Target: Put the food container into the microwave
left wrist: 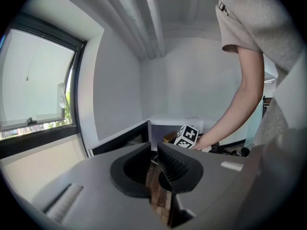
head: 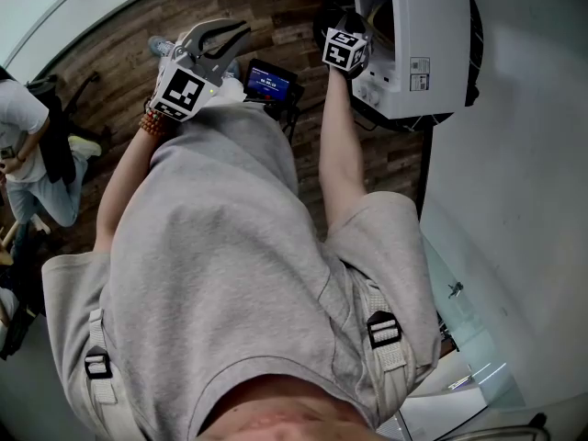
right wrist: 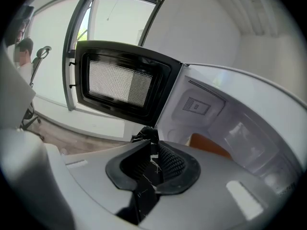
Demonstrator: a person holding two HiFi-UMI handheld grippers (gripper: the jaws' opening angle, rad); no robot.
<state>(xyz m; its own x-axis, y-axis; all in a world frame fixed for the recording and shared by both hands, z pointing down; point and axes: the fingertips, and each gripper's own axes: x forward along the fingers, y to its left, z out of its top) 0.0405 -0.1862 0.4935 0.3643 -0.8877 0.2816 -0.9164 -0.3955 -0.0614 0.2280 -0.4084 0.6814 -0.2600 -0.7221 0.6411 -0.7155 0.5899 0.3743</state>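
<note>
Food container [right wrist: 208,146] apparently inside the microwave [right wrist: 230,104], door [right wrist: 120,83] open

Only an orange edge, which I take to be the food container, shows low in the microwave's cavity; too little is visible to tell its long axis or which way it faces; the right gripper [right wrist: 153,144] sits at the microwave's mouth, jaws together on nothing, so a careless pull-out could nudge the container or clip the door swung out at the microwave's left; the left gripper [left wrist: 157,147], also closed and empty, hangs well away from the microwave.
</note>
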